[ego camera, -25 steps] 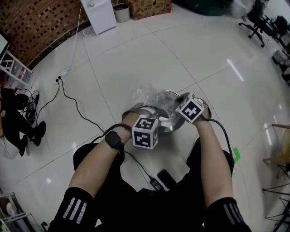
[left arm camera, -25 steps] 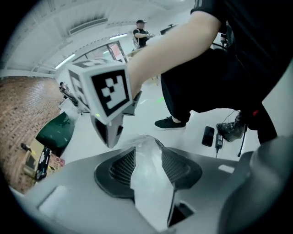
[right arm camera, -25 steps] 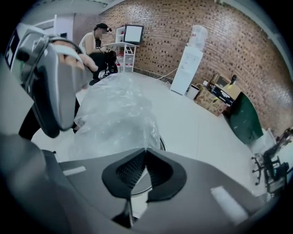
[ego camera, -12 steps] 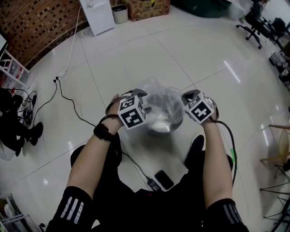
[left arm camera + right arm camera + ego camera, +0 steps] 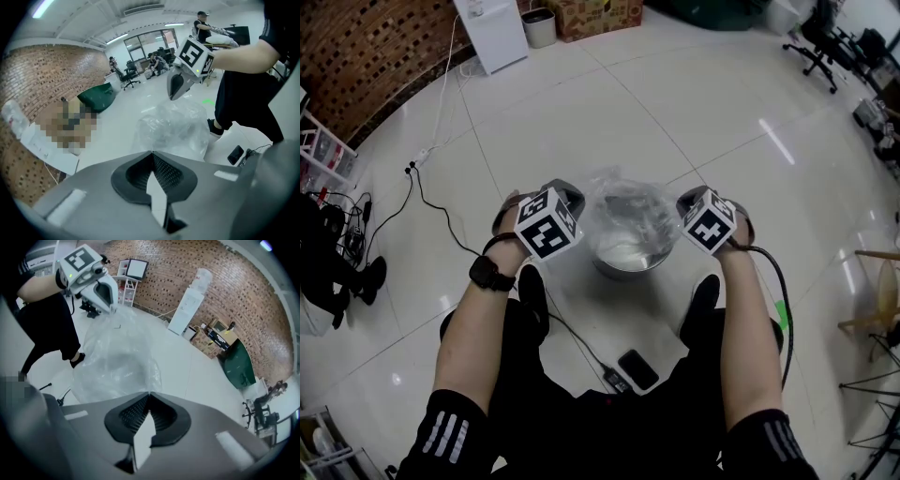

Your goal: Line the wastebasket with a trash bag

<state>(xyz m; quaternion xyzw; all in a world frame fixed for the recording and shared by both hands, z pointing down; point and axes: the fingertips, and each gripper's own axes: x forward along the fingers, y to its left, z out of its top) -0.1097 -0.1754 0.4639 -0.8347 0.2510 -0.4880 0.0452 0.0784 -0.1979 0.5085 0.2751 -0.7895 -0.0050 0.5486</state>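
The wastebasket point(image 5: 617, 268), a round metal pail, is standing on the white tiled floor point(image 5: 722, 112), well out from the brick wall point(image 5: 366, 66) along the floor's upper-left edge and directly in front of the person's dark shoes point(image 5: 532, 292). The clear trash bag point(image 5: 630, 208) is billowing out of the pail's mouth, its lower part sitting inside and its crumpled upper part rising above the rim. The person is holding the left gripper point(image 5: 571, 195) at the bag's left side and the right gripper point(image 5: 685, 201) at its right side, both pointing steeply downward, with the film spreading between them. The left gripper's jaws have just been closing and are now pressing together, pinching the bag's left edge. The right gripper's jaws are likewise pressing tight together, pinching the thin film at the bag's right edge. A watch point(image 5: 489, 274) is sitting on the left wrist. A dark phone point(image 5: 637, 369) is lying on the floor between the person's legs, nearer than the pail. A black cable point(image 5: 441, 202) is trailing across the tiles toward the brick wall. A white cabinet point(image 5: 492, 33) is standing at the floor's far edge.
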